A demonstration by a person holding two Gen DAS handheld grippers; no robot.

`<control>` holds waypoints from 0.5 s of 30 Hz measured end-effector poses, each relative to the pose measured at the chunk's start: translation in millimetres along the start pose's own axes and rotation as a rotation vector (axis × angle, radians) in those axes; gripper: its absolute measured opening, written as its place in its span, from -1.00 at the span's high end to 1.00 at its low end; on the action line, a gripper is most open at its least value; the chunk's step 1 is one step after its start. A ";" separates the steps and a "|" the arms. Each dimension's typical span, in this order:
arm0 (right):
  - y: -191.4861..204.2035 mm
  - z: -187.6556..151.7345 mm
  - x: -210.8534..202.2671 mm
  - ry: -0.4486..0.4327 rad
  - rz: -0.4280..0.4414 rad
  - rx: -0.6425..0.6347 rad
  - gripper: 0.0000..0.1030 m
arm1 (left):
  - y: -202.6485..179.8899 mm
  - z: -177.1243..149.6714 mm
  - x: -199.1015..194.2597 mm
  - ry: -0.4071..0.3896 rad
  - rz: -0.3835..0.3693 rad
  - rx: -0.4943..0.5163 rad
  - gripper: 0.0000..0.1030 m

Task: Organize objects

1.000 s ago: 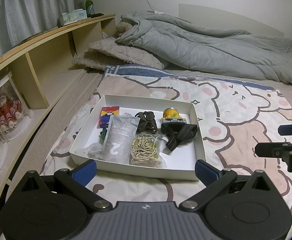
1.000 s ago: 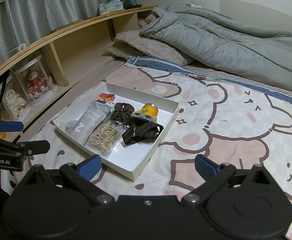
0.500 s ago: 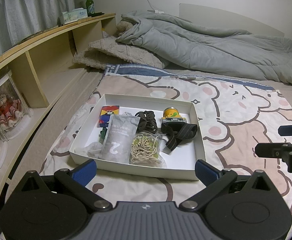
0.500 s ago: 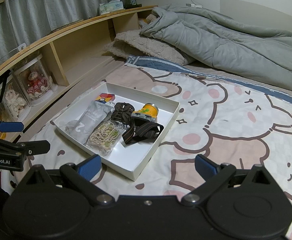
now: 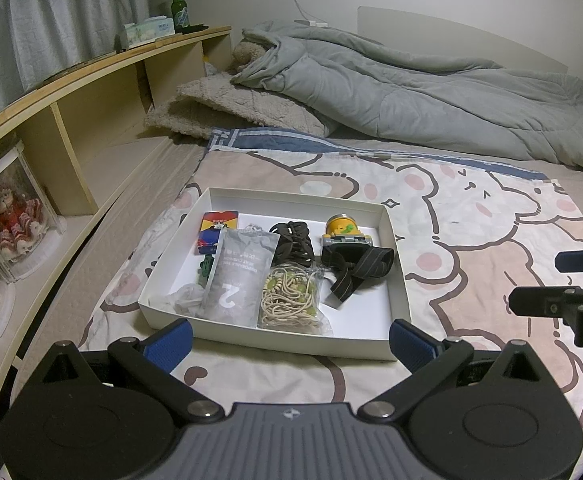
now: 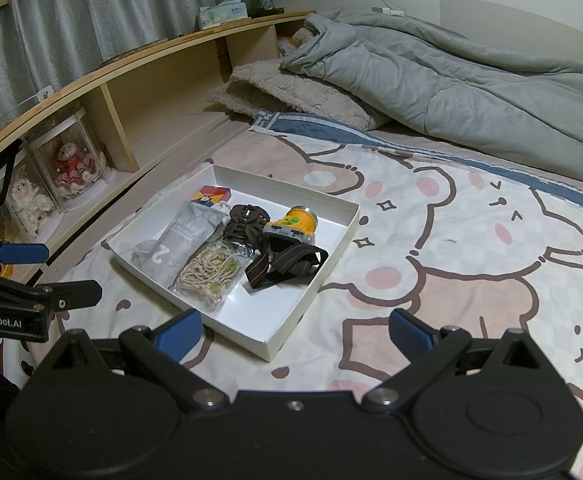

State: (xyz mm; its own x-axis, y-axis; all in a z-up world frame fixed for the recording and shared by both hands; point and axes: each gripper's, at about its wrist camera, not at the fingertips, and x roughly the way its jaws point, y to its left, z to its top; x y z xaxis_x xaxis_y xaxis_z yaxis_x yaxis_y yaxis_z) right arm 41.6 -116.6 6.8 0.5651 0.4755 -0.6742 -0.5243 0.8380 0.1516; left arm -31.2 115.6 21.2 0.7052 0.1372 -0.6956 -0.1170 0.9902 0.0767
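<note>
A white shallow box lies on the bed. In it are a yellow headlamp with a dark strap, a grey pouch marked 2, a clear bag of beige cord, a dark brown cord bundle, a red and blue card pack and a small green item. My left gripper is open and empty at the box's near edge. My right gripper is open and empty, right of the box.
The bedsheet has a bear print. A grey duvet and a beige pillow lie at the far end. A wooden shelf runs along the left with clear doll cases, a tissue box and a green bottle.
</note>
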 end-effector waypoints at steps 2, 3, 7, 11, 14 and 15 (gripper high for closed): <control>-0.4 0.0 0.4 0.000 0.000 0.002 -0.96 | 0.2 -0.6 -0.1 0.000 0.000 -0.001 -1.00; 0.0 0.0 0.1 0.000 0.000 0.002 -0.96 | 0.3 -0.5 -0.1 0.000 -0.001 -0.001 -1.00; -0.4 0.0 0.3 0.000 -0.001 0.001 -0.96 | 0.2 -0.1 0.1 0.000 0.000 0.000 -1.00; -0.4 0.1 0.3 0.001 0.000 0.001 -0.96 | 0.4 -0.9 -0.1 0.001 -0.001 0.001 -1.00; 2.3 -0.8 -0.3 0.002 0.000 -0.001 -0.96 | 0.7 -0.5 -0.1 0.001 0.001 -0.001 -1.00; 2.6 -0.8 -0.4 0.002 0.000 -0.001 -0.96 | 0.9 -1.1 -0.2 0.001 0.001 -0.001 -1.00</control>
State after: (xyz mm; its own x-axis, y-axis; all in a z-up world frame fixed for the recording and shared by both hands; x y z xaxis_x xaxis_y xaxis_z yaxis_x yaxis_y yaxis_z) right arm 39.5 -114.8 7.0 0.5640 0.4750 -0.6755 -0.5251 0.8376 0.1505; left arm -32.2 116.5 20.6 0.7044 0.1380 -0.6962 -0.1185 0.9900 0.0763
